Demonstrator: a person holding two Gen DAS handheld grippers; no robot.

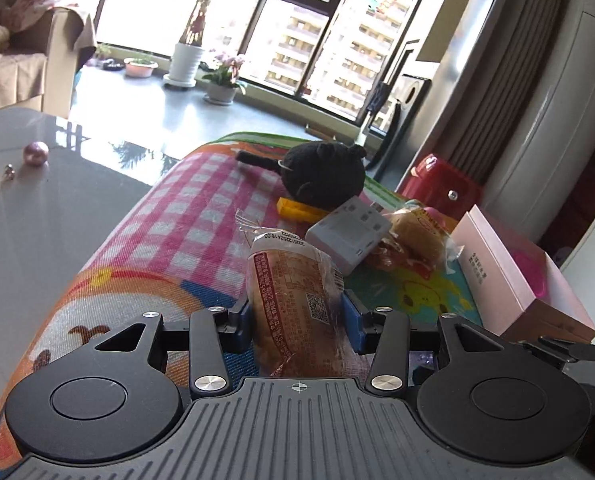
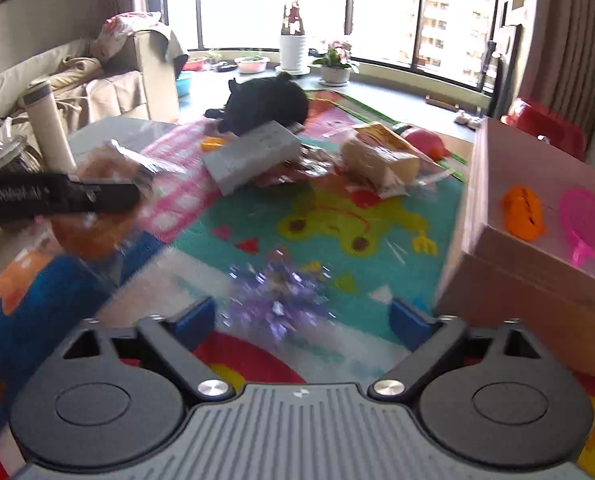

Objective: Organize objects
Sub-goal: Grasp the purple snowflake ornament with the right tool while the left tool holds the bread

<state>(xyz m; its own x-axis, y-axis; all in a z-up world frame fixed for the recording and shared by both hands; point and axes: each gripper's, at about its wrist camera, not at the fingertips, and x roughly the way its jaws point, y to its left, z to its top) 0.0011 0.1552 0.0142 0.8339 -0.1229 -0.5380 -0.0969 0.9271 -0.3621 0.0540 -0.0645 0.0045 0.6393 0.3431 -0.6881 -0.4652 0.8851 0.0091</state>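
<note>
The left gripper point(image 1: 297, 320) is clamping a wrapped bread packet point(image 1: 297, 292) above the mat point(image 1: 185, 208) near its left edge. The right gripper point(image 2: 301, 320) is hanging with jaws apart over a purple tinsel piece point(image 2: 275, 296), just beside the cardboard box point(image 2: 509, 264) at the mat's right edge.

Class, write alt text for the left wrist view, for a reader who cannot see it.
The left gripper grips a wrapped bread packet between its blue fingers, above a colourful mat. Beyond lie a black plush toy, a grey box and a pink box.

A clear-wrapped bread packet point(image 1: 297, 300), printed label up, is clamped upright-tilted above the colourful mat point(image 1: 201, 208).
</note>
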